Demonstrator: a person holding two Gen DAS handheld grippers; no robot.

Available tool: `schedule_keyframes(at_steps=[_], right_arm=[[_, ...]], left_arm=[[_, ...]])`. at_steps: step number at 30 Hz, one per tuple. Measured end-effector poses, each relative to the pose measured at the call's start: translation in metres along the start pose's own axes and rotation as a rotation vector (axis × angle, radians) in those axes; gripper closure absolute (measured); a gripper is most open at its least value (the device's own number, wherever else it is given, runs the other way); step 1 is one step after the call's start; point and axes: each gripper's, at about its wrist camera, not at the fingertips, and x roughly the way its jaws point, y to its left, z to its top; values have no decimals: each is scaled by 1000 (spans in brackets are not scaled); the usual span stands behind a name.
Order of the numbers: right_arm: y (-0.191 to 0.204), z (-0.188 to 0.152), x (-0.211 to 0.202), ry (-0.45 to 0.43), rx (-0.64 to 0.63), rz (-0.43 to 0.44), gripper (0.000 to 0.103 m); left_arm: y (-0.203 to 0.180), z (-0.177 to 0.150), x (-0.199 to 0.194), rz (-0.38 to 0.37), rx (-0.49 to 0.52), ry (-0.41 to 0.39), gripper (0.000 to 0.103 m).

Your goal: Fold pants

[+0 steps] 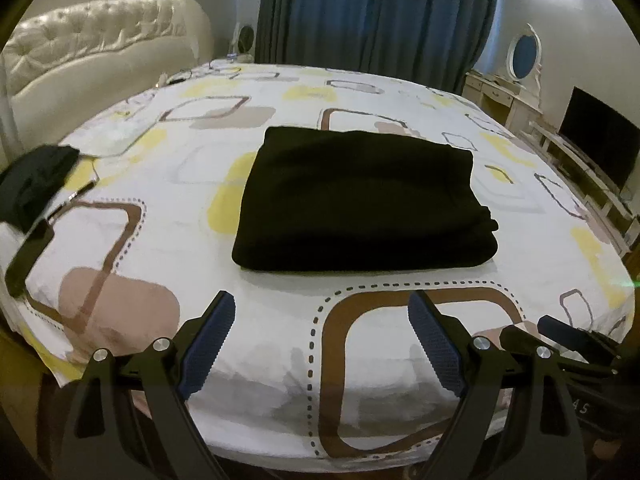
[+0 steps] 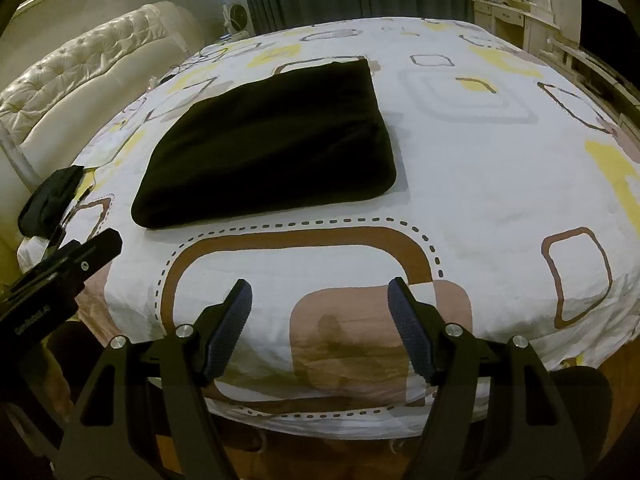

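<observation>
Pants (image 1: 362, 200) lie folded into a thick black rectangle on the bed (image 1: 168, 184), flat on the patterned sheet, nearer the headboard (image 1: 100, 48) side than the far side, with the bundle's near edge just beyond a brown dotted square printed on the sheet. In the right wrist view the pants (image 2: 268, 140) sit left of centre, their folded edge rounded along the front. Both grippers hang over the bed's near edge, well apart from the pants. The left gripper (image 1: 320, 340) has its fingers spread wide with nothing between them; its blue pads (image 1: 206, 344) face each other across bare sheet. The right gripper (image 2: 320, 328) is likewise spread and holds nothing. A second dark cloth (image 1: 36, 184) lies crumpled at the bed's left edge by the headboard. Curtains (image 1: 376, 12) hang beyond the far edge.
</observation>
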Motion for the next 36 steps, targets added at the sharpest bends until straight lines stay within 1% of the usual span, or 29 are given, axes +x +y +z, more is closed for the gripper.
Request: schedule_keyframes(at_steps=[3, 10, 14, 19, 25, 27, 29, 32, 36], right_arm=[[0, 1, -1, -4, -4, -1, 32], [0, 3, -2, -1, -8, -3, 32], [1, 3, -3, 1, -11, -2, 32], [2, 3, -3, 2, -13, -2, 32], [3, 3, -3, 5, -15, 0, 32], [3, 3, -4, 4, -16, -1, 32], [3, 3, -4, 2, -15, -1, 32], [2, 3, -4, 4, -14, -2, 32], [0, 4, -3, 6, -9, -2, 32]], left_arm=[[-1, -2, 2, 5, 10, 7, 16], [-3, -6, 2, 70, 40, 2, 15], [-4, -9, 3, 64, 59, 7, 15], [-4, -10, 4, 33, 53, 31, 15], [-6, -13, 8, 70, 73, 76, 15], [-7, -13, 7, 76, 89, 65, 15], [-10, -14, 4, 61, 121, 53, 15], [-13, -14, 2, 28, 135, 44, 15], [-13, -13, 4, -16, 90, 82, 15]])
